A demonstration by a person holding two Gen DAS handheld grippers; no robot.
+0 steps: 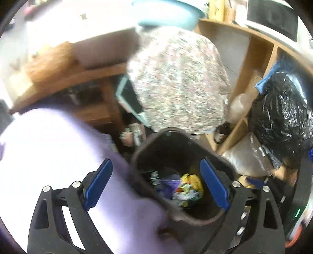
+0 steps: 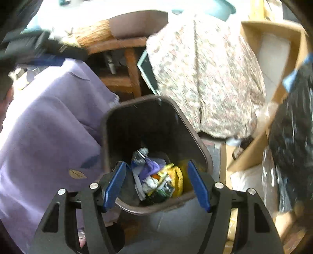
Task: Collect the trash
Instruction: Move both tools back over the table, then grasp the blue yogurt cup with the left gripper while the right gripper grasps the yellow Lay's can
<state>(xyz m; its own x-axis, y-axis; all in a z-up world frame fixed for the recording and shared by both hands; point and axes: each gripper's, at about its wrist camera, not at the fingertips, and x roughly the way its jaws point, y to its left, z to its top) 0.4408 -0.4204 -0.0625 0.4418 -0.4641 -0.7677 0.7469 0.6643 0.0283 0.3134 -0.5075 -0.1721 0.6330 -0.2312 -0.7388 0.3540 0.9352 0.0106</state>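
Both hand-held grippers angled downward over the bin (image 2: 156,125). Left hand-held gripper (image 1: 156,181) gaped wide, empty; right hand-held gripper (image 2: 156,181) stood open, empty. Trash (image 2: 158,179) lay in the bin's bottom. Beyond, floral cloth (image 2: 205,74).

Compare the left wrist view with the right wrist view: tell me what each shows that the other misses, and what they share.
Only the left wrist view: a dark screen at the top right, and a brown bottle low in the wooden shelf.

Only the right wrist view: a brown lid-like piece on the woven mat, and a leaf print on the purple cloth.

Both: the dark bin holding wrappers, the floral cover, the black plastic bag, and open, empty jaws over the bin.
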